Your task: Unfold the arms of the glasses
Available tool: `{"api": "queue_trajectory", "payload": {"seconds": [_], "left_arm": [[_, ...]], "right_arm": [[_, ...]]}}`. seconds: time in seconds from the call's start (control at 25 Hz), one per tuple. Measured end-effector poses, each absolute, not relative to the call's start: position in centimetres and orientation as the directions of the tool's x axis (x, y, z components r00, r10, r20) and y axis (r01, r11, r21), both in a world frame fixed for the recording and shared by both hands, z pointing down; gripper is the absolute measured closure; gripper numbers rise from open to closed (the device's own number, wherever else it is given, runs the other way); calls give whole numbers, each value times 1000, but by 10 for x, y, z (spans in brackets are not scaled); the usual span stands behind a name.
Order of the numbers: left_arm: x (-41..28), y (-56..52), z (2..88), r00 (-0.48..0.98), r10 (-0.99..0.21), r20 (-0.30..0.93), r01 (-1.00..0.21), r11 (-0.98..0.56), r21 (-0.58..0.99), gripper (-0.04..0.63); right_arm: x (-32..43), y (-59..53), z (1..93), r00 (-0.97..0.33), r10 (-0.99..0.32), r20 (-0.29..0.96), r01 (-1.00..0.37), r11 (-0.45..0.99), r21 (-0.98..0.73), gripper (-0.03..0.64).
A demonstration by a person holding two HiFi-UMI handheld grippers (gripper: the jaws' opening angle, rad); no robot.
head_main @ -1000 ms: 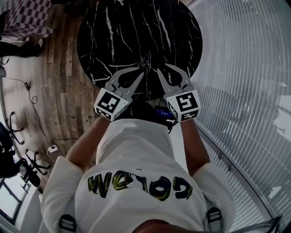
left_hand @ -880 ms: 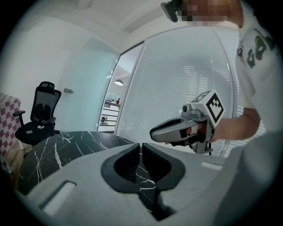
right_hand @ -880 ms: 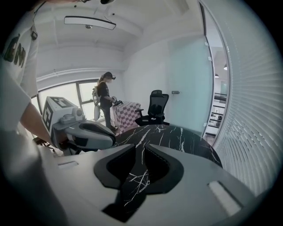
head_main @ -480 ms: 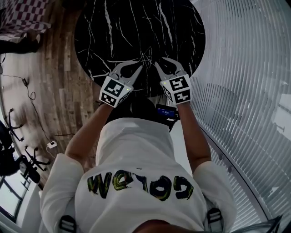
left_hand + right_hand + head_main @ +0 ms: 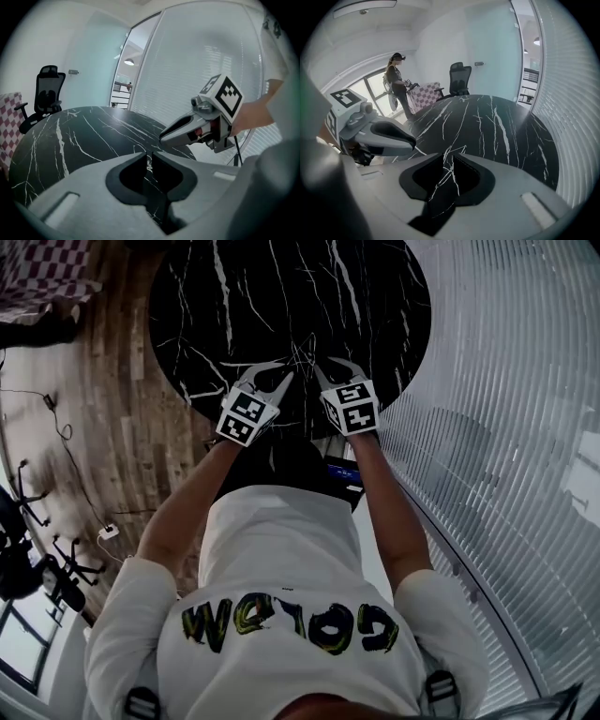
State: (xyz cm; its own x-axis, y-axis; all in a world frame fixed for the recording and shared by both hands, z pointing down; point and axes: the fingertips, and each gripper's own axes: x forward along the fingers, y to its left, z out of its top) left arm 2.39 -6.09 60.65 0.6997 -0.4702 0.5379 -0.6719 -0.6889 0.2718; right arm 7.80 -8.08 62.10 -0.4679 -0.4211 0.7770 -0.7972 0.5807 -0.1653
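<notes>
Office meeting room, black swivel chair (image 5: 48,96), glass partition with blinds (image 5: 506,352), marble table (image 5: 281,296)

- White shirt (image 5: 281,549): bold yellow-and-black lettering (image 5: 286,622) across it, seen upside down from above, the word not safely readable.
- Left cube (image 5: 247,416) and right cube (image 5: 350,407): black-and-white square code markers, bearing no words or numbers.

The glasses (image 5: 305,354) show only as a faint cluster of thin pale lines, lying on the dark veined surface (image 5: 281,296) close to its near edge. Whether their arms are folded cannot be told.
</notes>
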Motion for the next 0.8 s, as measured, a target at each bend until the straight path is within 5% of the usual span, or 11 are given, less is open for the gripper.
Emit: {"api": "queue_trajectory", "payload": {"seconds": [0.8], "left_arm": [[28,-55,689,647,-376,663,-674,-689,266,531]], "right_arm": [[77,-89,682,-414,-354,838,-841,502,-204,514]]}}
